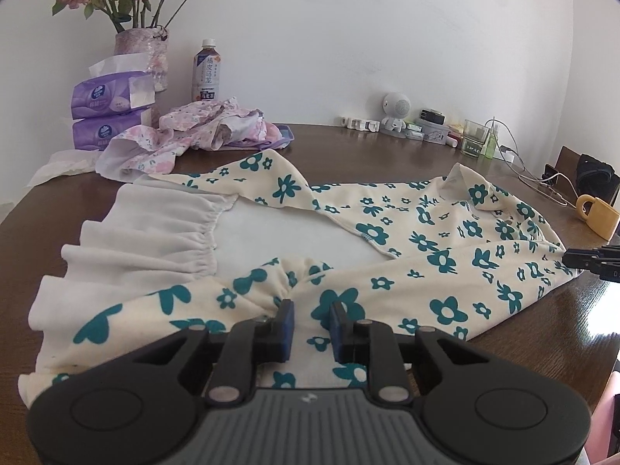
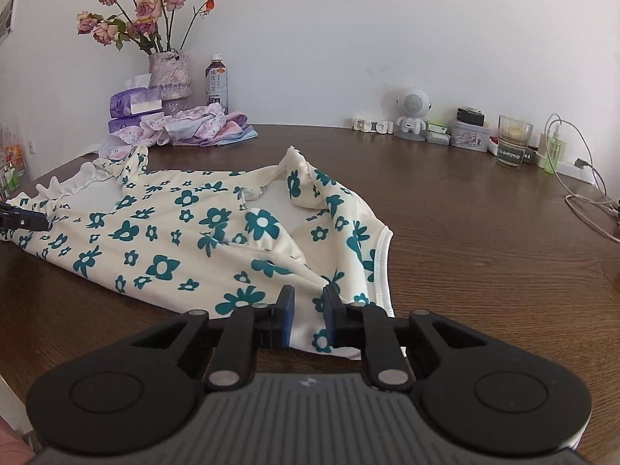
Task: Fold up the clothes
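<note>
The left hand-held gripper (image 1: 312, 312) points forward and somewhat downward, low over the table (image 1: 387, 151). Its two blue-padded fingers (image 1: 287, 325) stand a narrow gap apart with cream flowered dress (image 1: 445, 248) fabric gathered between them; whether the pads press on it cannot be told. The right hand-held gripper (image 2: 308, 312) tilts down likewise, its blue pads (image 2: 286, 317) a narrow gap apart over the dress edge, the cloth lying between them. In each wrist view the other gripper's black fingertips show at the frame's side, at the dress's far end.
</note>
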A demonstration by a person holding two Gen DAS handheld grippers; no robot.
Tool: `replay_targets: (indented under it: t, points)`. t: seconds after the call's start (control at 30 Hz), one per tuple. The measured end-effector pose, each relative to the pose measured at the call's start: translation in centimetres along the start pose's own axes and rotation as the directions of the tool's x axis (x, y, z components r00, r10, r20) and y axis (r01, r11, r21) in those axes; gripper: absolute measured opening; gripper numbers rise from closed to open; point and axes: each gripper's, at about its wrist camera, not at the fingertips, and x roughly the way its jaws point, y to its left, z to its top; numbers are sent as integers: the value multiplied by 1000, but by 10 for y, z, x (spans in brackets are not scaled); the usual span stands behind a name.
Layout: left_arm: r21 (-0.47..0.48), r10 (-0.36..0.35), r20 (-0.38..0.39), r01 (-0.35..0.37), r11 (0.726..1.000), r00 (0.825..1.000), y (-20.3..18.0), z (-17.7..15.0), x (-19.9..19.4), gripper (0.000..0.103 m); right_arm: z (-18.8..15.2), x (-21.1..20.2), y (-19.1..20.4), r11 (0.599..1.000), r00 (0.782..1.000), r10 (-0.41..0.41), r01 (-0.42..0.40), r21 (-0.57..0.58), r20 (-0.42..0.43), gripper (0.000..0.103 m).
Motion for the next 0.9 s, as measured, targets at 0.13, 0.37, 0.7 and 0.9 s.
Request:
replay_targets:
  t: [0.13, 0.37, 0.7, 0.9]
  points:
    - [1, 1, 10, -1, 1000, 1000, 0, -2, -1, 19, 2, 6, 1, 1000, 1000, 2, -2, 15, -6, 15]
    - [-17, -18, 21, 19, 1000, 1000, 3, -3, -2, 19, 2, 7, 7, 999, 999, -30, 30, 23, -10, 16]
    - [50, -80, 77, 76, 996, 994, -29, 19, -11, 33, 22, -6, 38, 997, 995, 45, -51, 62, 87, 17]
    - [72, -52, 8, 51, 996, 999, -42, 12, 13, 33, 32, 28, 94, 987, 988, 151, -150, -53, 15, 17]
